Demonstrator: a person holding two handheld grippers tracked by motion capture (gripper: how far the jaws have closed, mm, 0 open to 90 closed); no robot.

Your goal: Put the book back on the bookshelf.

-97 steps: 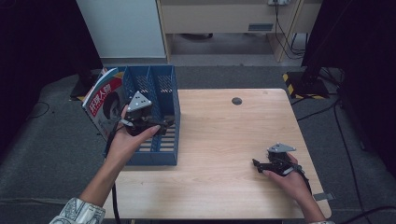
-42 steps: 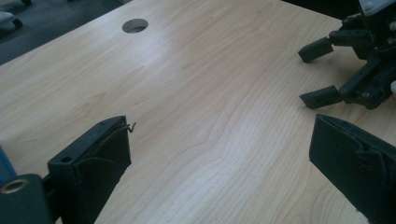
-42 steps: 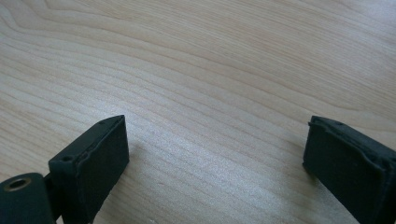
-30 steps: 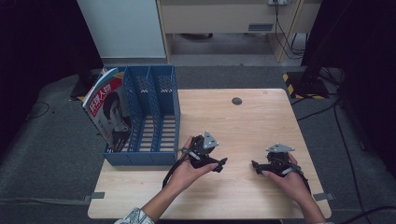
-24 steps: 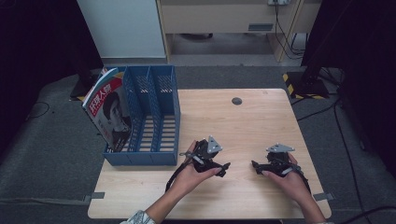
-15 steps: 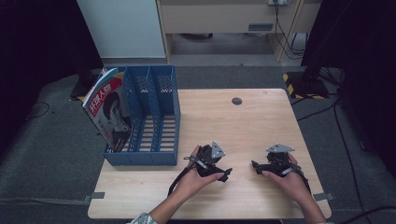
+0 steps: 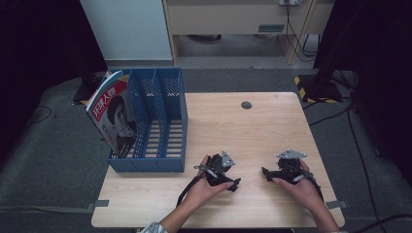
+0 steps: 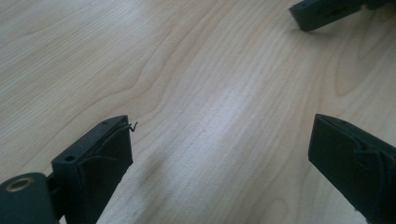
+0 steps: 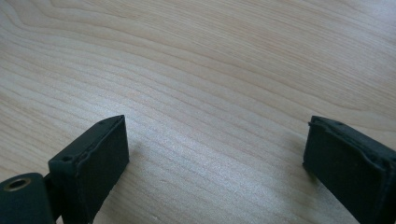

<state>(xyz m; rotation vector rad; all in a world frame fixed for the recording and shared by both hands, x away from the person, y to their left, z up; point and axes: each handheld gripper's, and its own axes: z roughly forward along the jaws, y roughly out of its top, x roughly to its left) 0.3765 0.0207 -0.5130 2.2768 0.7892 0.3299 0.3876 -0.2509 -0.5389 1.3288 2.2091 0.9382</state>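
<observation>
Low over the wooden table [image 7: 272,126], near its front edge, my left gripper [image 7: 234,184] is open with nothing between its jaws. In the left gripper view the left gripper [image 8: 222,135] frames bare wood, with a jaw of the other gripper [image 8: 327,11] at the top right. My right gripper [image 7: 266,172] rests a short way to the right, pointing left toward it. In its own view the right gripper [image 9: 217,133] is open over bare wood too. A magazine [image 7: 112,114] with a red title and a portrait leans in the leftmost compartment of a blue file rack [image 7: 167,121].
The blue rack stands on the table's left part, and its other two compartments hold nothing. A small black round disc [image 7: 246,105] lies near the table's far edge. Cables and dark stands sit on the grey floor around the table.
My left gripper has left the rack, where the magazine stays, and come down to the table's front middle, sliding slightly right and nearer. The right gripper has not moved.
</observation>
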